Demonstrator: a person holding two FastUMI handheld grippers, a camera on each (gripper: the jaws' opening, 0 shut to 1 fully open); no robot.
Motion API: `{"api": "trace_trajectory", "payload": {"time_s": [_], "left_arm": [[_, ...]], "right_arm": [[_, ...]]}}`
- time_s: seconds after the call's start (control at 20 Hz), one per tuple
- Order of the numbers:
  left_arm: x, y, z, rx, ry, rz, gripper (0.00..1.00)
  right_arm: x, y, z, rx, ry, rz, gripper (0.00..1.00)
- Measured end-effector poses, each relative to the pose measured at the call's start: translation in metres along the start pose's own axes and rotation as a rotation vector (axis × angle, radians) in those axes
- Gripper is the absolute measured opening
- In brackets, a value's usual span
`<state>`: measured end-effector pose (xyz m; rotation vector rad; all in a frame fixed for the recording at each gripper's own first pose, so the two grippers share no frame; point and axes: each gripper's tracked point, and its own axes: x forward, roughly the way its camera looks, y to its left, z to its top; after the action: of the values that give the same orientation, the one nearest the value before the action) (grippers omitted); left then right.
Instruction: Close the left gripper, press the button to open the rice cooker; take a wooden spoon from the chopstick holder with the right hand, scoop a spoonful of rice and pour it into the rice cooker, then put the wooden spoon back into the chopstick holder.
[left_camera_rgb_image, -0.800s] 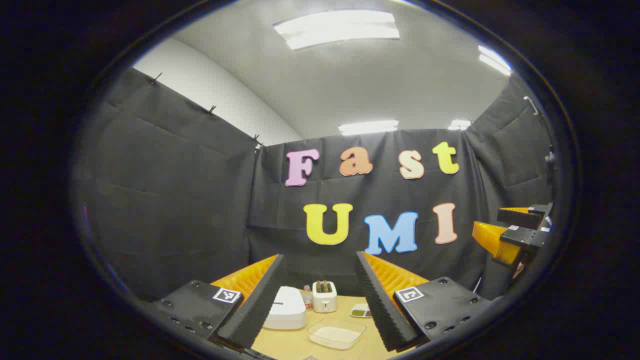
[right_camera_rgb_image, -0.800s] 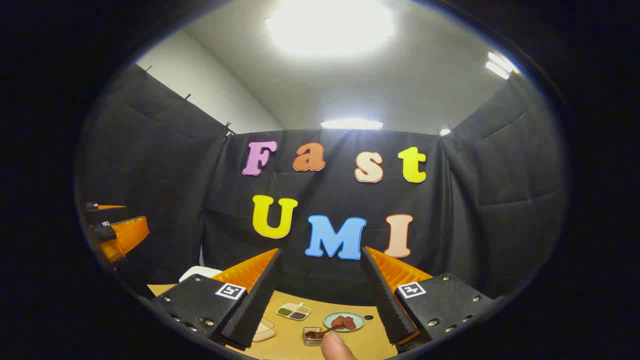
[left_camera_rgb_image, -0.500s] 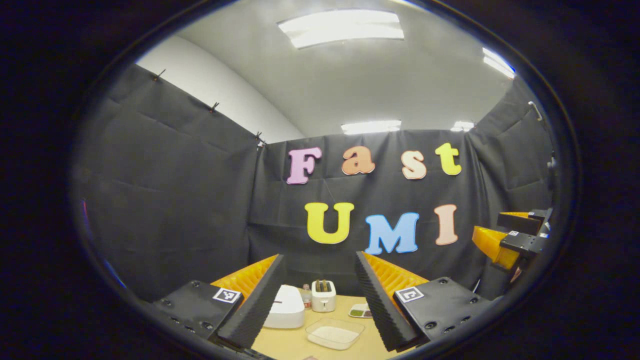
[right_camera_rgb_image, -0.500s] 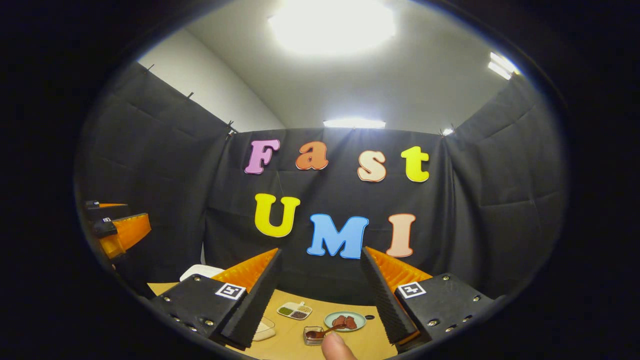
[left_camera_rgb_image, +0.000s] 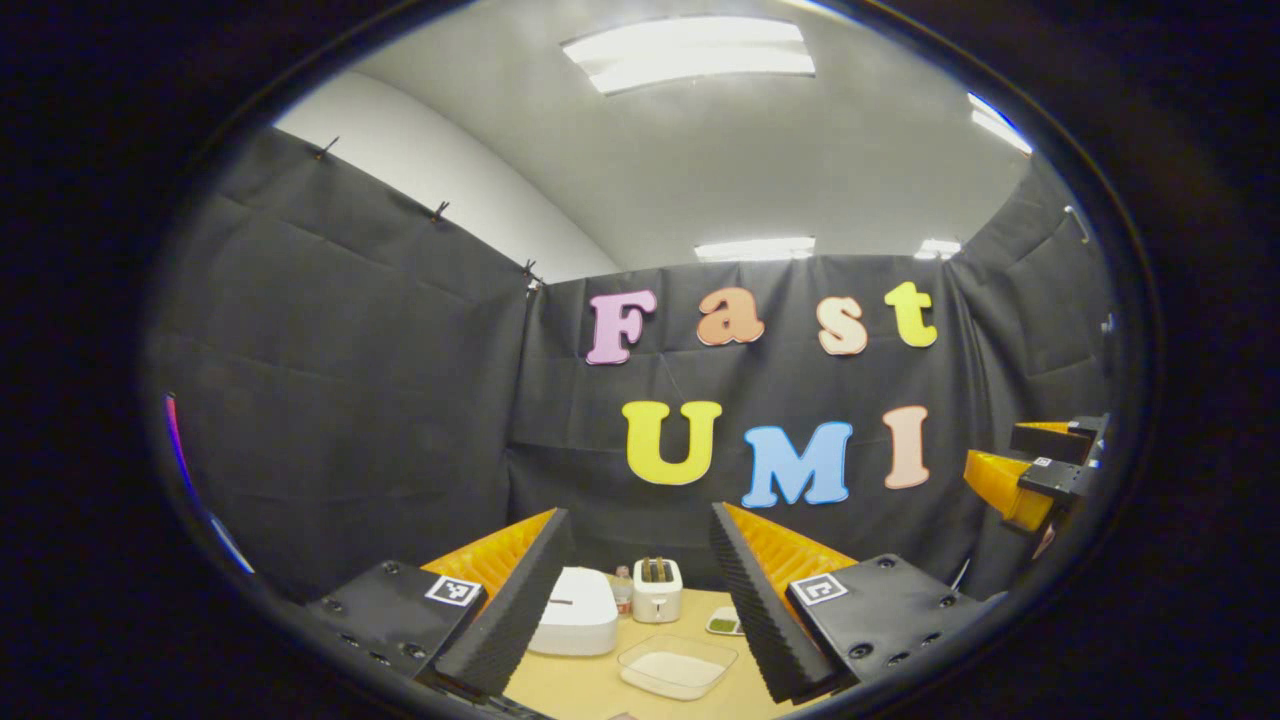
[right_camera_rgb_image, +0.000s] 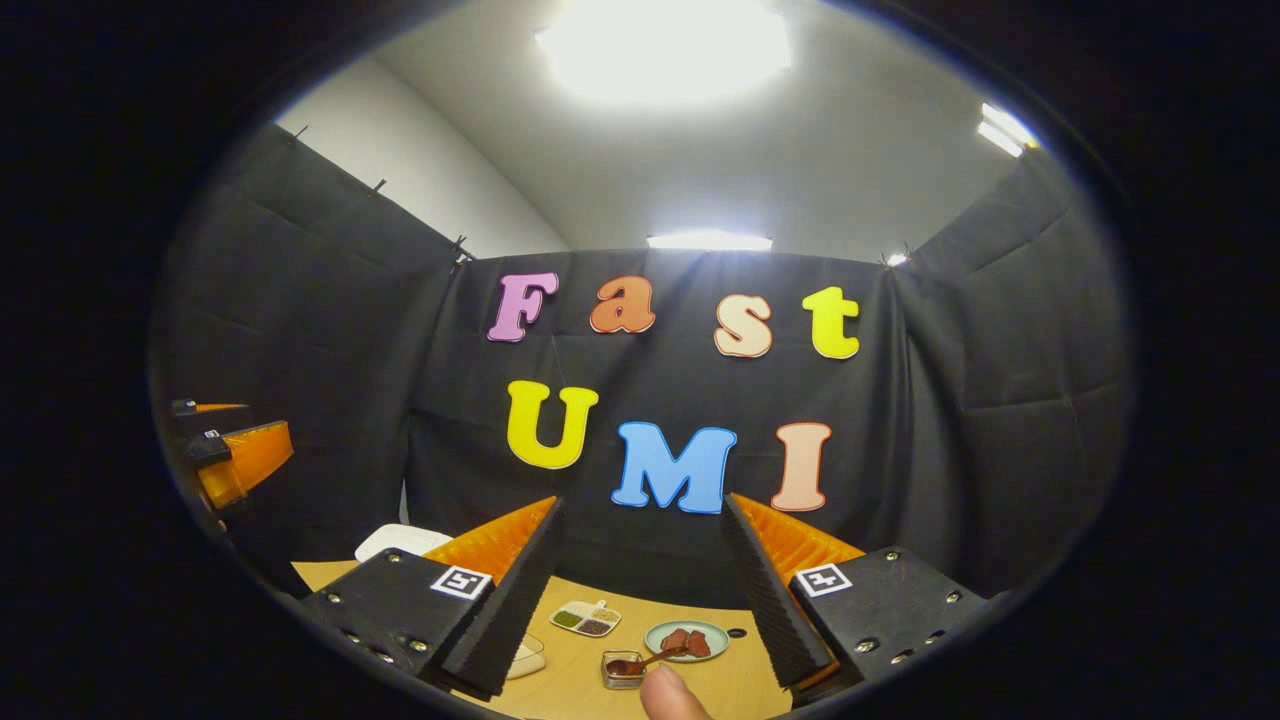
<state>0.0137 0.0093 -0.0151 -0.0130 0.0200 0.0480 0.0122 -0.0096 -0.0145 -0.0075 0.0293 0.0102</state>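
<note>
Now, left gripper view: left tongs (left_camera_rgb_image: 640, 600) spread wide apart, nothing btwn them, held high w/ the camera looking mostly at the booth wall. Under them on the table (left_camera_rgb_image: 590, 690): white rice cooker (left_camera_rgb_image: 574, 624), lid down, by the left finger; small toaster (left_camera_rgb_image: 657, 590) just behind it; clear tray of rice (left_camera_rgb_image: 678, 667) in front, nearer the right finger; edge of a divided dish (left_camera_rgb_image: 722, 625) further back. Right tongs (left_camera_rgb_image: 1040, 470) show far off at the right edge. Vs 0.8 s ago the cooker and toaster have slid a bit rightward in this view and the other tongs sit lower/further out, so the left hand is drifting, not yet descending. Judgement: task barely begun; tongs must be brought together before pressing the cooker button.

Right gripper view: right tongs (right_camera_rgb_image: 640, 610) also wide apart, empty. Below: divided dish (right_camera_rgb_image: 586, 621) w/ grains, plate (right_camera_rgb_image: 686, 640) w/ brown pieces, small glass cup w/ a spoon (right_camera_rgb_image: 630, 667), a fingertip (right_camera_rgb_image: 665, 697) at bottom edge. Rice cooker (right_camera_rgb_image: 400, 541) corner peeks behind the left finger. Chopstick holder: can't spot it. Little has changed here beyond a slight tilt.
</note>
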Motion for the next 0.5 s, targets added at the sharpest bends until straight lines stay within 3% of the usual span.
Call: {"api": "trace_trajectory", "payload": {"time_s": [0.5], "left_arm": [[0.022,-0.025,-0.036,0.113,0.058,-0.009,0.94]], "right_arm": [[0.020,-0.034,-0.055,0.042,0.085,-0.016,0.94]]}}
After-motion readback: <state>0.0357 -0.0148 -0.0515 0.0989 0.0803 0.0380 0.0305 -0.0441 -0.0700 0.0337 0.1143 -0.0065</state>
